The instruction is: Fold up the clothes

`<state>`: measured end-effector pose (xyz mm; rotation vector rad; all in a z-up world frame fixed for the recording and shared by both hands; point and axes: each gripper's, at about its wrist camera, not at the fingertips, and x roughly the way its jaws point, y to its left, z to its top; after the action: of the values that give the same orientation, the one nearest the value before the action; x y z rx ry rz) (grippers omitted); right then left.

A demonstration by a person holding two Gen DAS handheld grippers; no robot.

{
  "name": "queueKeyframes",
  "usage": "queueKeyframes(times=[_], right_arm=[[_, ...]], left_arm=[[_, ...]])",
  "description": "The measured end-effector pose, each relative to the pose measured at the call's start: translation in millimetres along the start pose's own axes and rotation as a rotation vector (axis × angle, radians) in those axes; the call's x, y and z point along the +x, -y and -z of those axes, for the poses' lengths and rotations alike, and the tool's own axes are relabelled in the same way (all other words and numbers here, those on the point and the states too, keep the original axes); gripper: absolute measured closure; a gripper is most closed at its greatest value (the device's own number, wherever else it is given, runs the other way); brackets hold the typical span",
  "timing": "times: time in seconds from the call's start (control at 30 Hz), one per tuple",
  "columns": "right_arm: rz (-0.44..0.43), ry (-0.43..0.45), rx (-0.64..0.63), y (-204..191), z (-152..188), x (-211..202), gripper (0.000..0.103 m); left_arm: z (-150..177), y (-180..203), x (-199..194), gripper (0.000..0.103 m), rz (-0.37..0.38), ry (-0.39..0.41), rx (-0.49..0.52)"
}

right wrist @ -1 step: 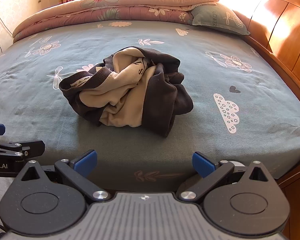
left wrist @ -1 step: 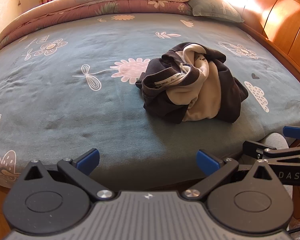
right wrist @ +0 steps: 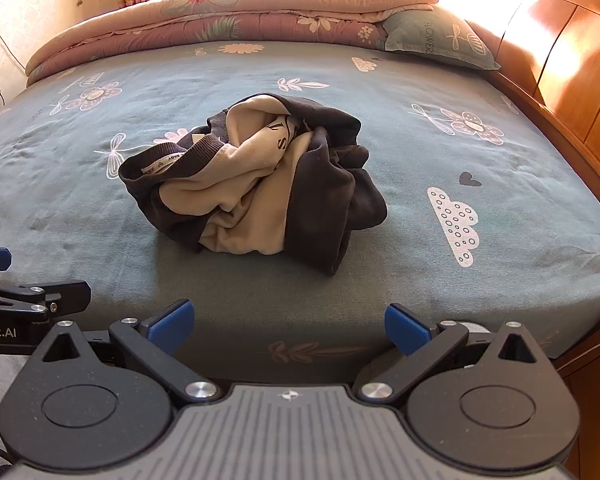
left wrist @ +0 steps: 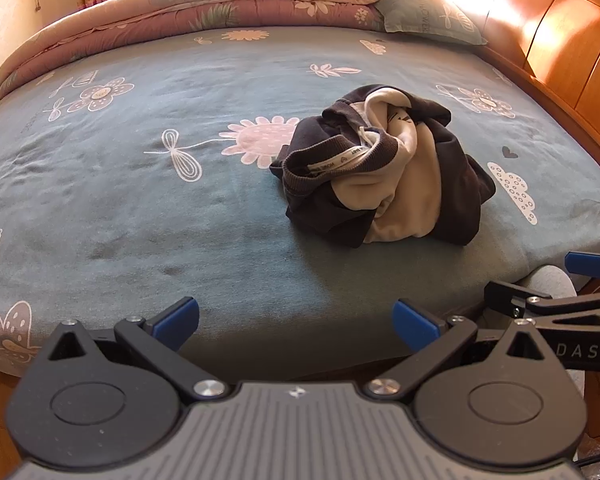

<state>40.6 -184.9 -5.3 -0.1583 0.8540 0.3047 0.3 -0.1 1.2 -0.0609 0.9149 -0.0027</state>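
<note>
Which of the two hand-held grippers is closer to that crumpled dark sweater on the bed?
Right, though only slightly. The right hand-held gripper faces the sweater almost head-on; the left hand-held gripper sits off to the sweater's left. Both are open, back at the bed edge.

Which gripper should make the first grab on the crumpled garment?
Probably right: the garment lies centred ahead of the right gripper, but off to the right of the left gripper. Both open, empty.

Bed (left wrist: 148, 200) has a teal sheet with flower and cloud prints. A crumpled dark and cream garment (left wrist: 384, 172) sits on it, ahead of the left jaws and off to their right, pretty much straight ahead of the right jaws (right wrist: 256, 184). Folded quilt (right wrist: 228, 16) and pillow (right wrist: 436, 40) lie along the far edge.
</note>
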Motion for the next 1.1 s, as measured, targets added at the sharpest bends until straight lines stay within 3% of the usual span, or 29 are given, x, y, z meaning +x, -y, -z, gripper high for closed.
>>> queueKeyframes(times=[1.1], right_arm=[[0.001,0.007,0.001,3.4,-2.5,-2.9,0.000]], left_arm=[[-2.6,6.2,-2.0,0.001,-0.012,0.025,0.027]])
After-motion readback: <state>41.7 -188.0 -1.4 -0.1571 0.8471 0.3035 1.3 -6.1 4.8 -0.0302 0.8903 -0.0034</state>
